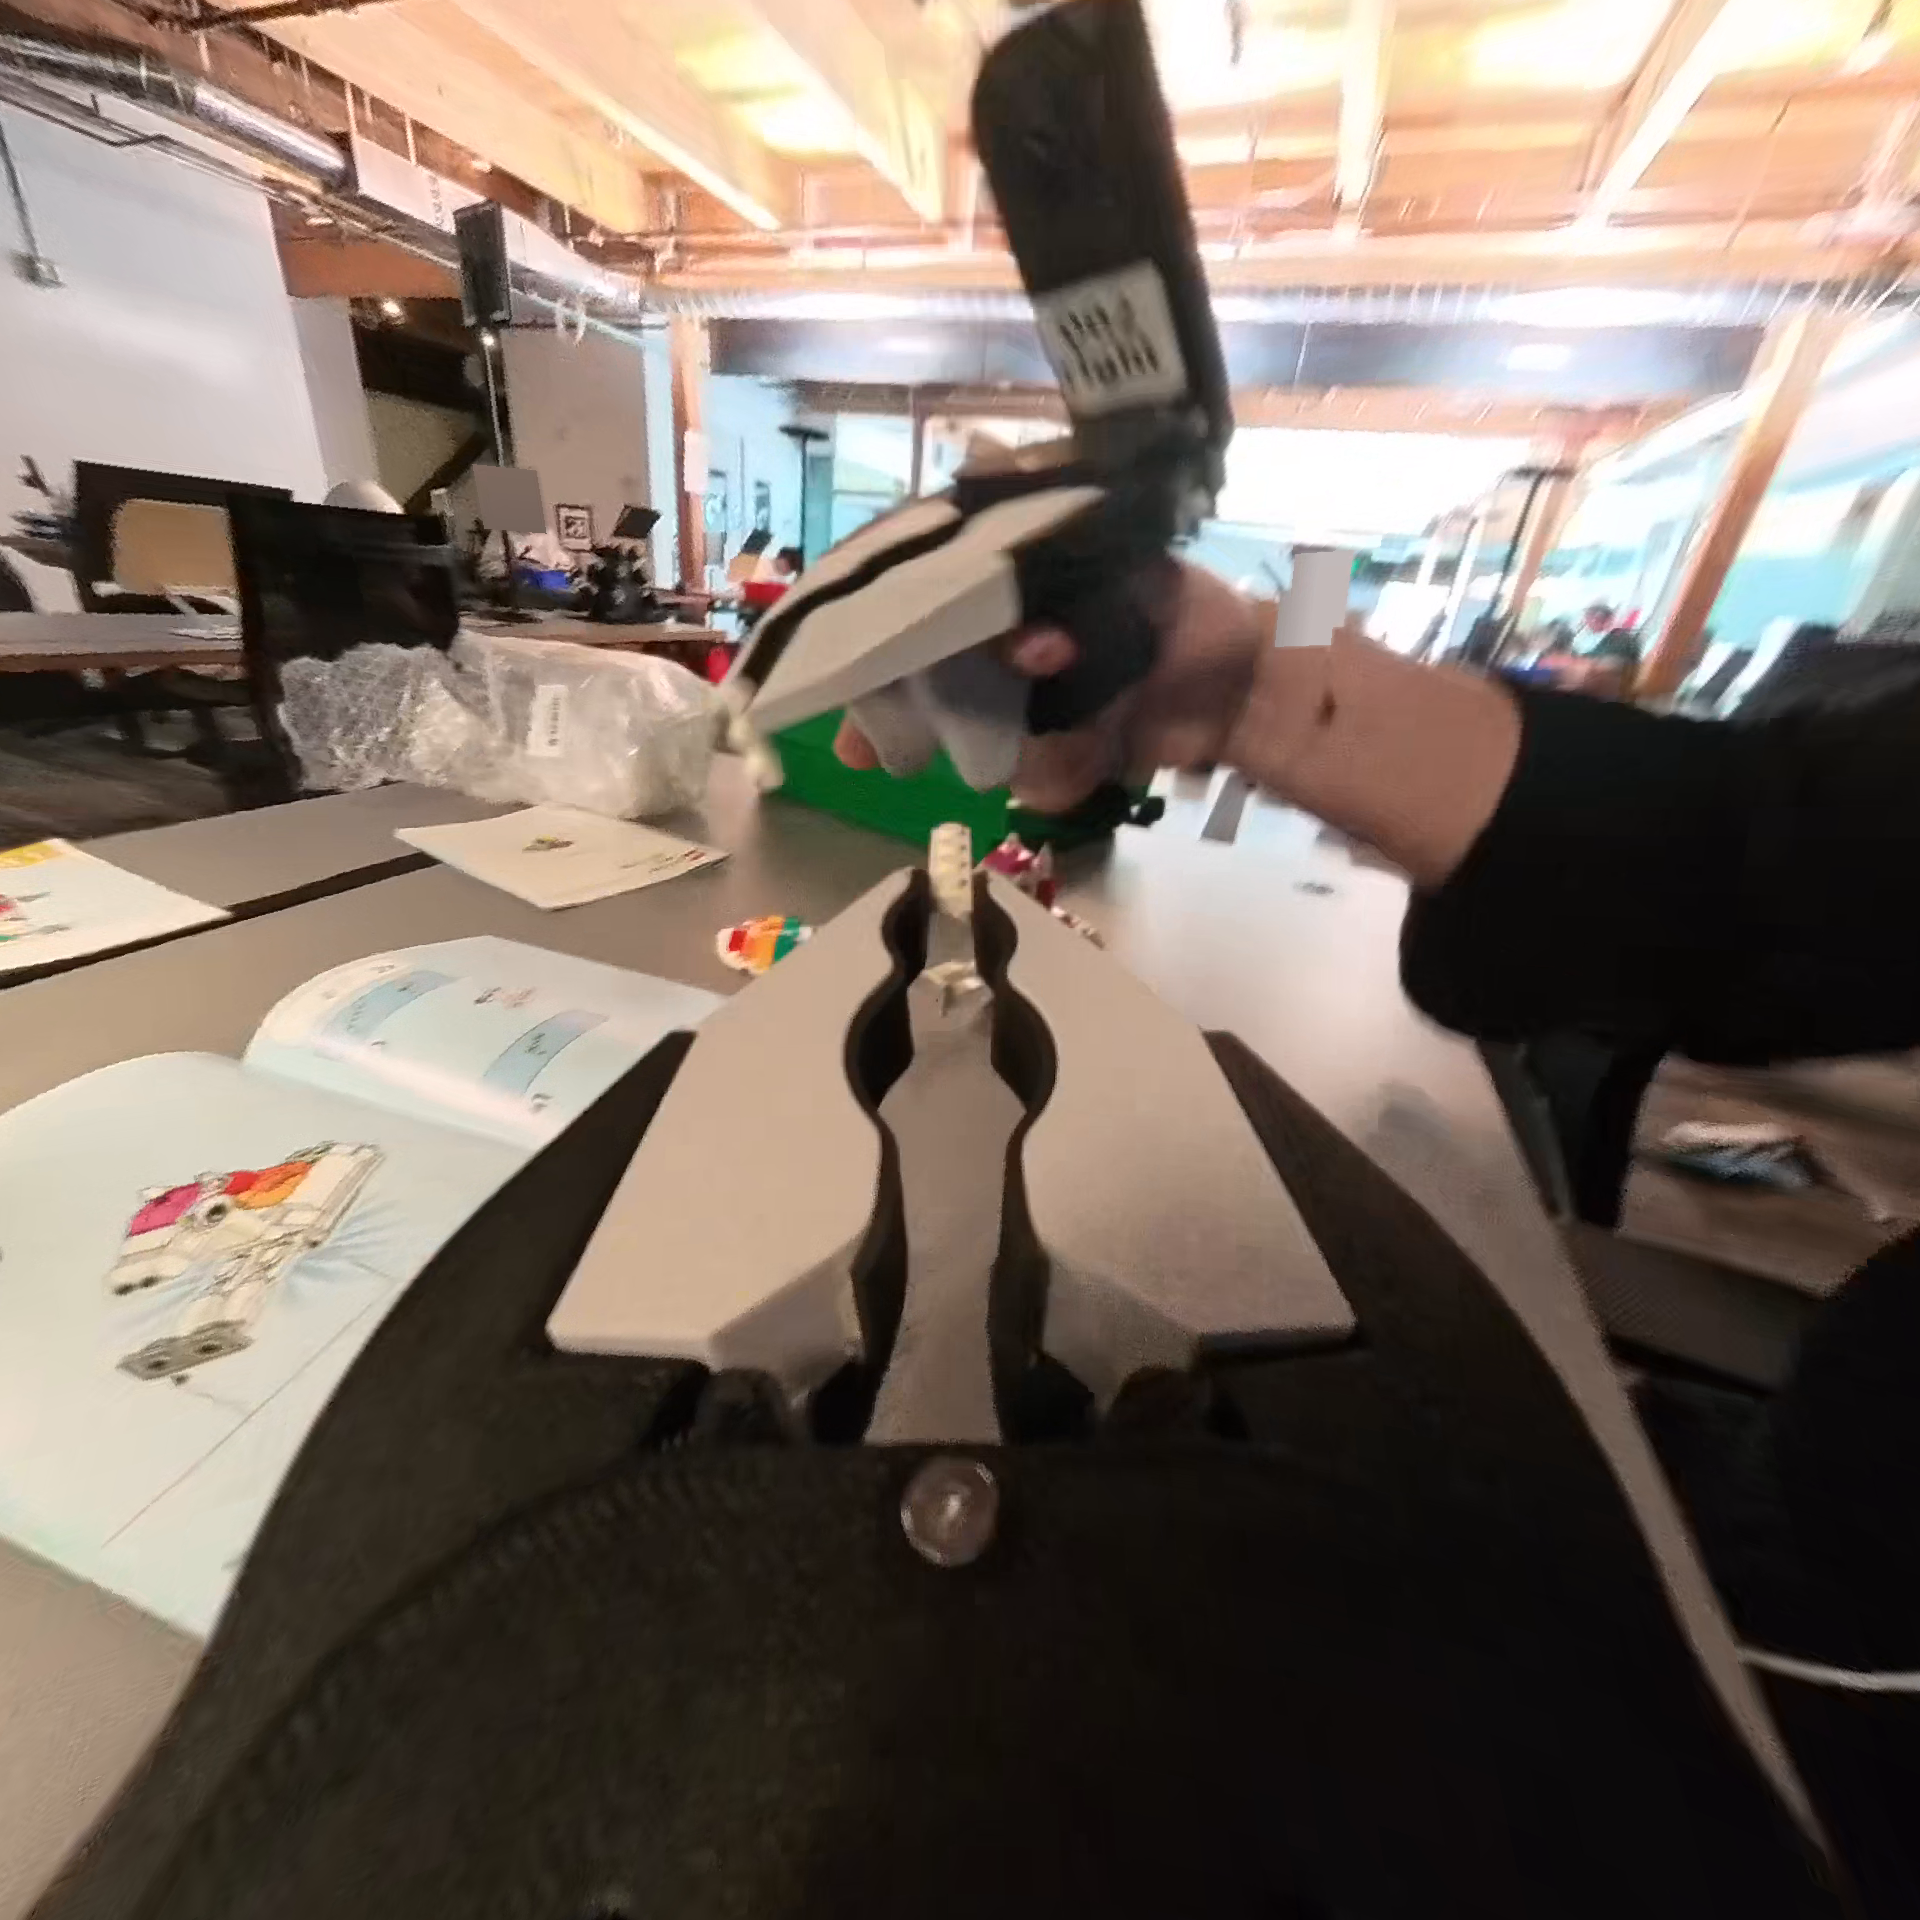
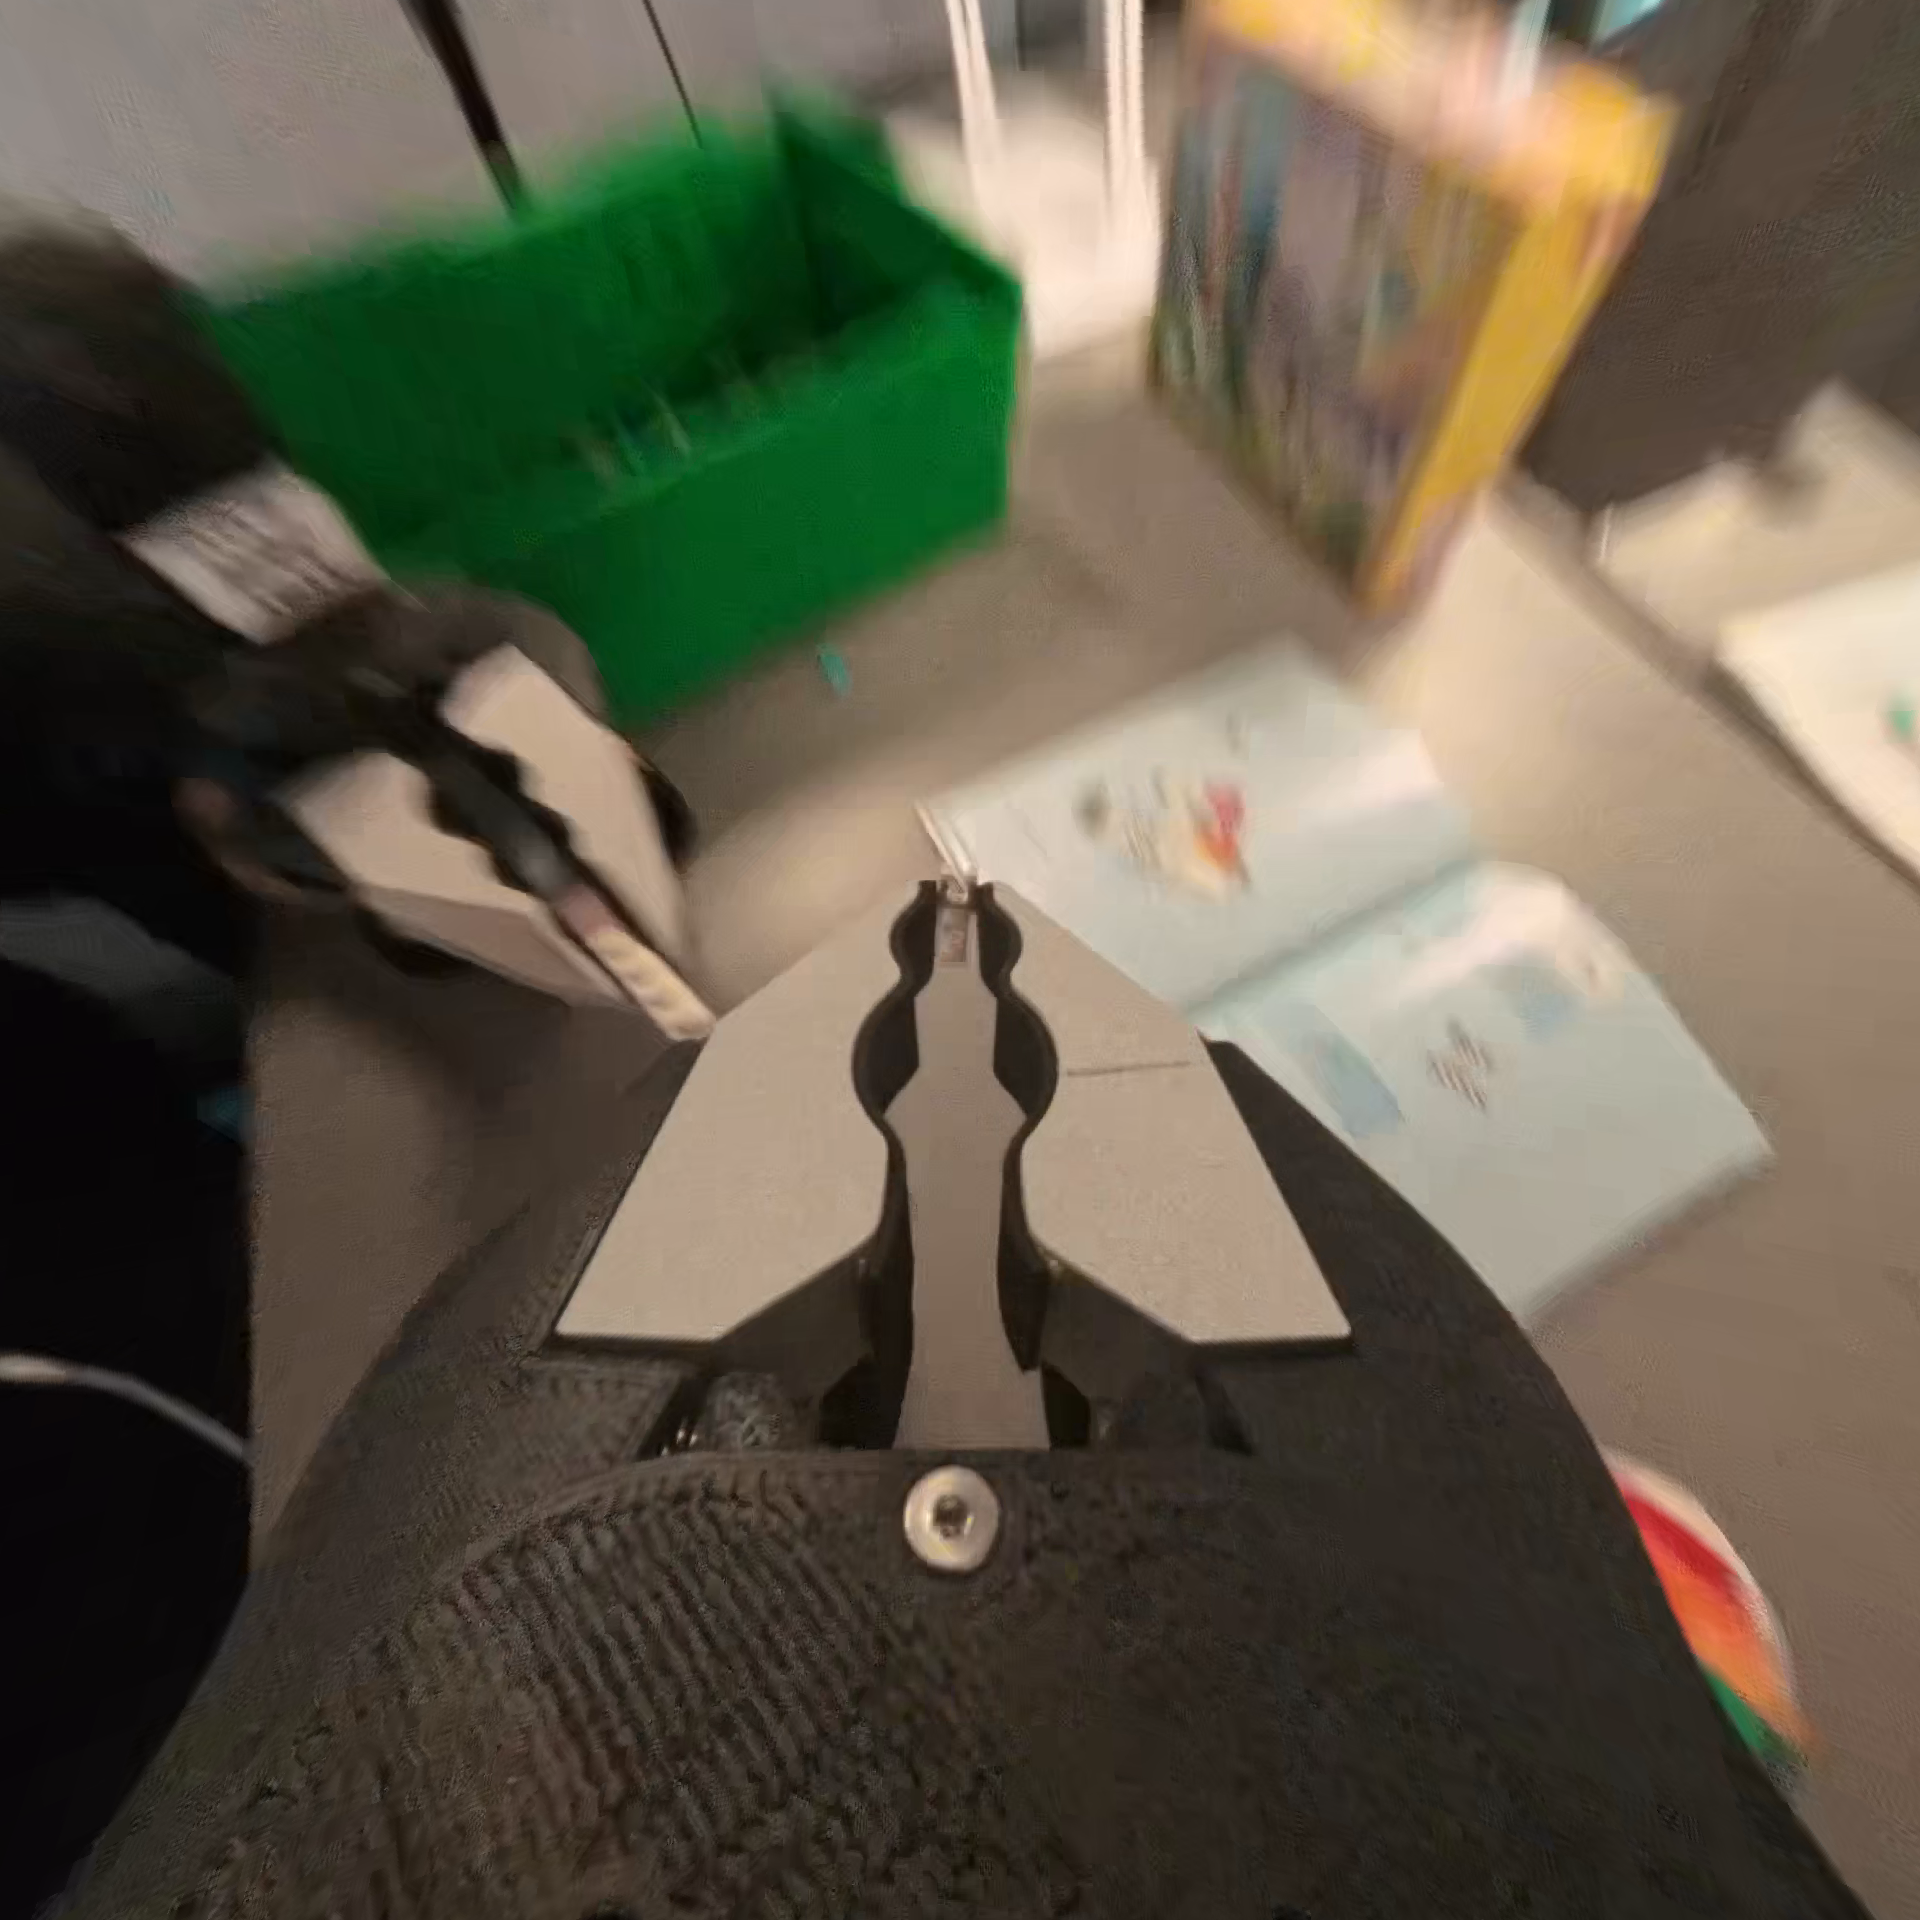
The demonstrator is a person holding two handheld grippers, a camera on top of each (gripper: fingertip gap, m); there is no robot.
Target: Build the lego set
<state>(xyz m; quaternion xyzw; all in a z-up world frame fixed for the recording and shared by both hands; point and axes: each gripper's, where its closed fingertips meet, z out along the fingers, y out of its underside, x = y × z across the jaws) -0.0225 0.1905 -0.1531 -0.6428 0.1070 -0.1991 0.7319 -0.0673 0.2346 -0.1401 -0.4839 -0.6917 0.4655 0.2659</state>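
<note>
My left gripper is shut on a small white lego piece that sticks up from its tips, held above the grey table. My right gripper is shut on a small pale lego piece, blurred. In the left wrist view the right gripper hangs above and beyond mine, tips down to the left, with a pale piece at its tip. In the right wrist view the left gripper is at left with a white piece. A colourful lego assembly lies on the table.
An open instruction booklet lies left of my left gripper and shows in the right wrist view. A green bin and a lego box stand behind. More loose pieces, another booklet, a bubble-wrapped bundle. My right fingertips sit around 7 cm from my left ones.
</note>
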